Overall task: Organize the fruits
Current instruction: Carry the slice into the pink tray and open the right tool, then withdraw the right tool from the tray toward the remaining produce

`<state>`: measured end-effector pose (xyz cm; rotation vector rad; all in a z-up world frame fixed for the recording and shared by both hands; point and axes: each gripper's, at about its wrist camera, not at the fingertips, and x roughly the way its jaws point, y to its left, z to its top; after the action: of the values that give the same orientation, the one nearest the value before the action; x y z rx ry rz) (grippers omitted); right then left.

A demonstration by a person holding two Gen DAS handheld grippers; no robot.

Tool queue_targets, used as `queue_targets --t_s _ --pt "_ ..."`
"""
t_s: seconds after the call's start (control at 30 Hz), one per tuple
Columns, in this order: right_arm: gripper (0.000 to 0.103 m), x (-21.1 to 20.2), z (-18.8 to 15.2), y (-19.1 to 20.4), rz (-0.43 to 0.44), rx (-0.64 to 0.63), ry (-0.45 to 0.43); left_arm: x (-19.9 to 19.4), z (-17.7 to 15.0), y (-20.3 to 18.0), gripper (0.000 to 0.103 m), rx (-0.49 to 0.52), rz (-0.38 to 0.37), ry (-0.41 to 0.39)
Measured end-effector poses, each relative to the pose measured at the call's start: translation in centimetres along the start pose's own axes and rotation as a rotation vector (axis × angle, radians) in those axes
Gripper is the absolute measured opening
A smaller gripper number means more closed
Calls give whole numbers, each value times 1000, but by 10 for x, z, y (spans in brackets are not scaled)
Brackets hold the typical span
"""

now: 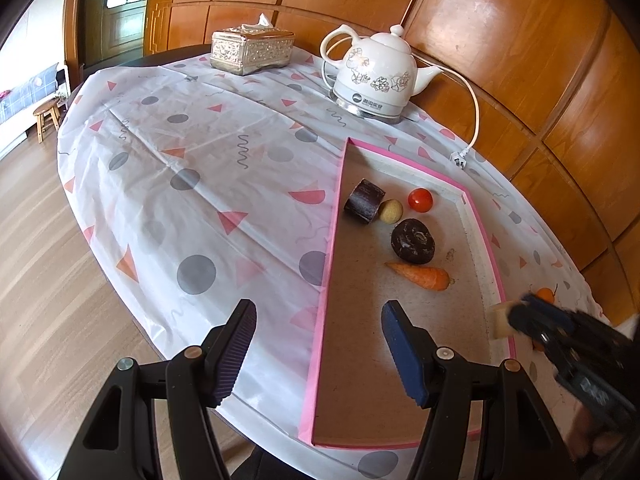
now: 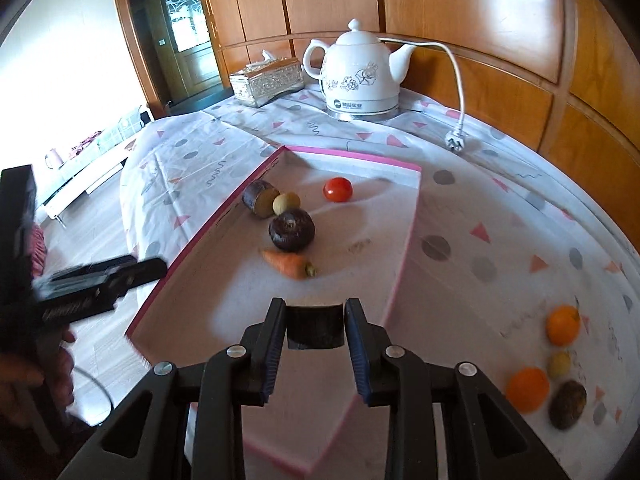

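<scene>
**A:** What are you holding right now?

**B:** Your right gripper is clamping a short dark-skinned cylinder with a pale cut top between both pads, just above the near part of the shallow pink-edged cardboard tray. Your left gripper is hanging with its jaws spread wide and nothing between them, over the tray's near left wall.

**A:** Where is everything else lying?

**B:** Inside the tray: a dark cut stub touching a small tan round fruit, a red tomato apart from them, a dark brown round fruit, and an orange carrot just beside it. Outside, on the patterned plastic tablecloth to your right, two orange fruits, a small yellowish one and a brown one are waiting.

**A:** What could go wrong?

**B:** The cylinder looks smooth and could roll once you are letting go, bumping the carrot. The grip seems to be sitting low on the piece, so it might tilt out early. The two grippers are also working close together near the tray.

**A:** Any writing?

**B:** The white floral ceramic kettle is showing a logo and characters on its base, too small to read.
</scene>
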<state>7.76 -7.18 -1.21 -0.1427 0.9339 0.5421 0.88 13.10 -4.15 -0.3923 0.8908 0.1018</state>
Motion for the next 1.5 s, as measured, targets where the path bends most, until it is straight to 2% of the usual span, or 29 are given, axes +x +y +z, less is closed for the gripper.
queue_targets --t_s 0.27,0.97,1.5 --pt "30 36 18 11 -50 -57 41 1 -1 5 66 -10 6 6" --pt "30 -5 -17 -6 -74 74 -21 -7 -1 -4 66 16 2 -11" --pt "30 -36 -45 -23 -166 163 -69 -13 -2 -14 67 47 -8 -20"
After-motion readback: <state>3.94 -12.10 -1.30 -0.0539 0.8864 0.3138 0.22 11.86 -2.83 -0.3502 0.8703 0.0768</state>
